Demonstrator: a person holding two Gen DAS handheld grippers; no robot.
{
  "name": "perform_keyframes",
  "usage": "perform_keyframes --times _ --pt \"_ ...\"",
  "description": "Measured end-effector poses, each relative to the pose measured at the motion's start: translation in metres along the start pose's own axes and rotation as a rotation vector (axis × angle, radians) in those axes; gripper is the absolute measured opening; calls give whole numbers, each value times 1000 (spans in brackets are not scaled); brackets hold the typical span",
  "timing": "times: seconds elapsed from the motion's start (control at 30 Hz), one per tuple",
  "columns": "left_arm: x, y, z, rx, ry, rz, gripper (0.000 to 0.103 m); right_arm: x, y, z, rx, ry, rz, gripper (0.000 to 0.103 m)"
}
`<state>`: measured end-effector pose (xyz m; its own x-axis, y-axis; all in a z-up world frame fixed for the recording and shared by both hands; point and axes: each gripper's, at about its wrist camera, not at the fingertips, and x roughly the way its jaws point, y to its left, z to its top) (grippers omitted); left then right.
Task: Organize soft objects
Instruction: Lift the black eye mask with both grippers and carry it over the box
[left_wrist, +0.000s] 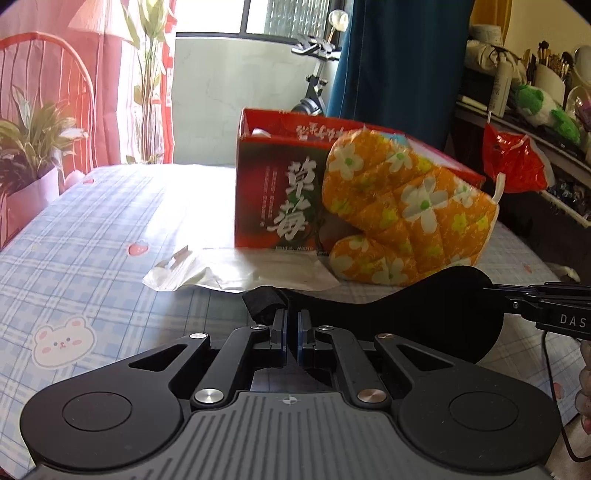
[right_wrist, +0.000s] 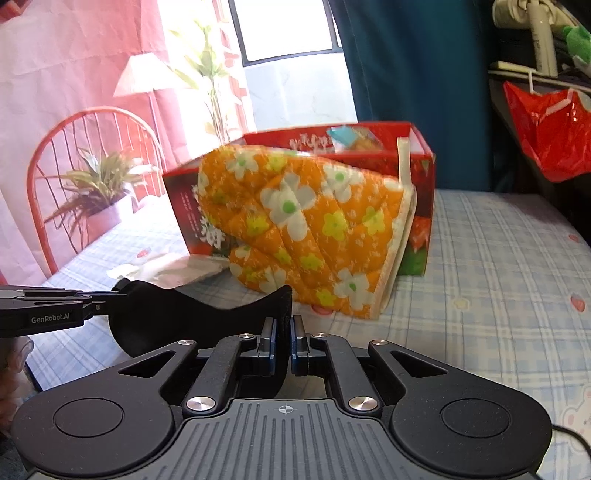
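Checked tablecloth (left_wrist: 92, 236) covers the table. At lower centre, the left gripper (left_wrist: 291, 332) and right gripper (right_wrist: 282, 339) both pinch a black eye mask (left_wrist: 424, 314), stretched between them. Beyond, at centre, an orange oven mitt (right_wrist: 306, 229) leans on the red box (left_wrist: 273, 192). I judge uneven pulling may slip the thin mask out.

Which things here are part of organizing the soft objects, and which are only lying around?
Job:
- black eye mask, held by both grippers: left, right
- orange floral oven mitt
- red box

Lying about:
- plastic wrapper
- red bag
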<state>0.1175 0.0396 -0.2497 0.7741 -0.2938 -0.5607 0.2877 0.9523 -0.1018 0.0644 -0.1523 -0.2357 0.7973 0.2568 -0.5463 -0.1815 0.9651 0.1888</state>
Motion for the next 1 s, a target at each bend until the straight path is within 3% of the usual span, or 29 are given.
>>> perform_keyframes --times 0.5,0.77,1.0 --pt "-56 -14 63 35 -223 -51 5 -50 0 63 -52 -203 10 6" --pt "-34 -16 133 63 -312 -31 5 -37 -6 133 -121 -271 -2 6" --pt "11 -15 186 60 -298 9 5 6 -15 189 -158 -288 -45 6"
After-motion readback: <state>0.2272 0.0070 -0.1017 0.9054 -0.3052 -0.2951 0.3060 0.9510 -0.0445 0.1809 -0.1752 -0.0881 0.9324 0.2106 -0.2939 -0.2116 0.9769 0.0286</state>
